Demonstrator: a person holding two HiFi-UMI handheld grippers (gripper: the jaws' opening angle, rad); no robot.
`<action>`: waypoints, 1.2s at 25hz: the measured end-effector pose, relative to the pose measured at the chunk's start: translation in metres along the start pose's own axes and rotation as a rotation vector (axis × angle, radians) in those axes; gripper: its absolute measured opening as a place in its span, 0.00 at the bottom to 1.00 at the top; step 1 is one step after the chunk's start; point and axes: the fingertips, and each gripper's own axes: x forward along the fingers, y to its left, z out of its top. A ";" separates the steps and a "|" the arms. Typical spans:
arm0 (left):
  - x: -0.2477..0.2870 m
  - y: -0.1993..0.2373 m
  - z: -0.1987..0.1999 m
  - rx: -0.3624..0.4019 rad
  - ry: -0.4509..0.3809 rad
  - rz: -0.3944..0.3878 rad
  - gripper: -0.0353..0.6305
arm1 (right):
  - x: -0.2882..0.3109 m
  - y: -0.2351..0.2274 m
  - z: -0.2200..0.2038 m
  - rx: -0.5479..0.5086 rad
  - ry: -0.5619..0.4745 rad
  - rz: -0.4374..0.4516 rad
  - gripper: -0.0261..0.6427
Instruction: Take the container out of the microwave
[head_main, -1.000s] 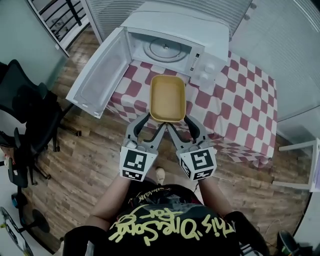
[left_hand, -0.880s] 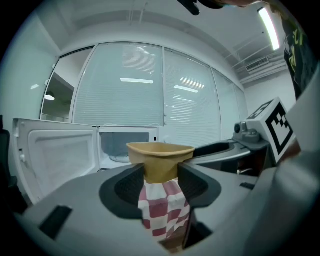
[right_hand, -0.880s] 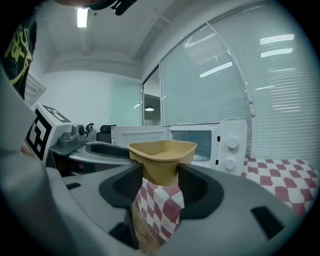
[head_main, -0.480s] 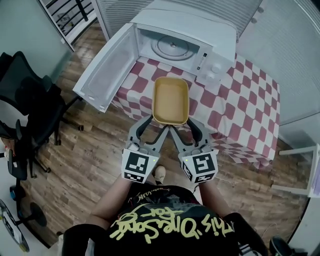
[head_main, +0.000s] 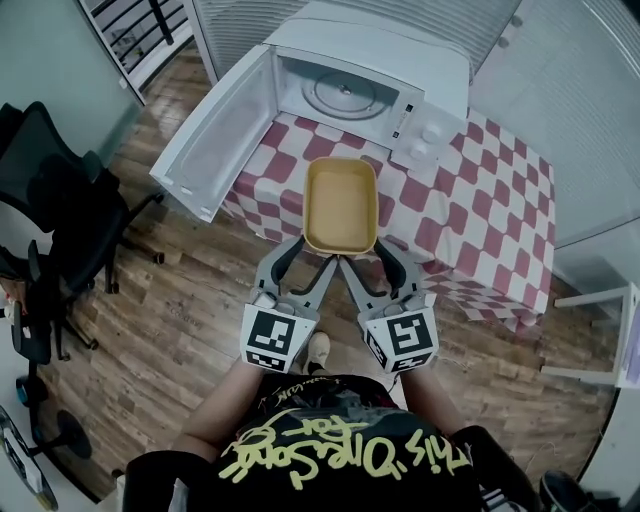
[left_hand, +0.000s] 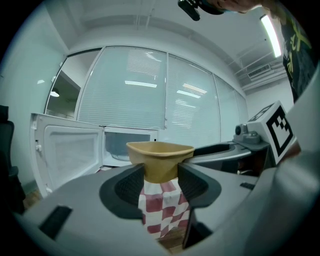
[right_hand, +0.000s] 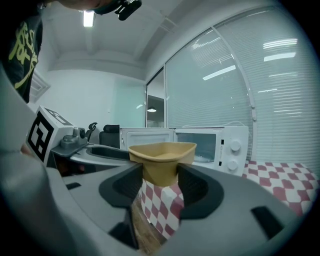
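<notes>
Their own views show the left gripper (left_hand: 160, 176) and right gripper (right_hand: 160, 176) clamped on near corners of the container (head_main: 341, 203). Only the head view shows its inner floor, but there the rim hides the pads.

We seem to be in an office: glass walls hung with blinds (left_hand: 135, 95), a strip light (left_hand: 270, 29) overhead, a black swivel chair (head_main: 50, 200) on a wooden floor (head_main: 170, 330). A microwave (head_main: 380, 40) on a checked cloth (head_main: 490, 210) makes a kitchen corner.

Held out ahead side by side, the left tongs (head_main: 313, 252) and right tongs (head_main: 366, 253) each clamp a near corner of the container (head_main: 340, 200), pointing almost level.
</notes>
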 end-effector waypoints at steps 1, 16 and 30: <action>-0.003 -0.001 0.000 0.001 -0.002 -0.005 0.38 | -0.002 0.003 0.000 0.004 -0.002 -0.006 0.37; -0.088 -0.018 0.002 0.038 -0.013 -0.075 0.38 | -0.052 0.078 0.006 0.019 -0.029 -0.067 0.37; -0.173 -0.042 -0.014 0.063 -0.035 -0.130 0.38 | -0.105 0.152 -0.007 0.052 -0.052 -0.117 0.37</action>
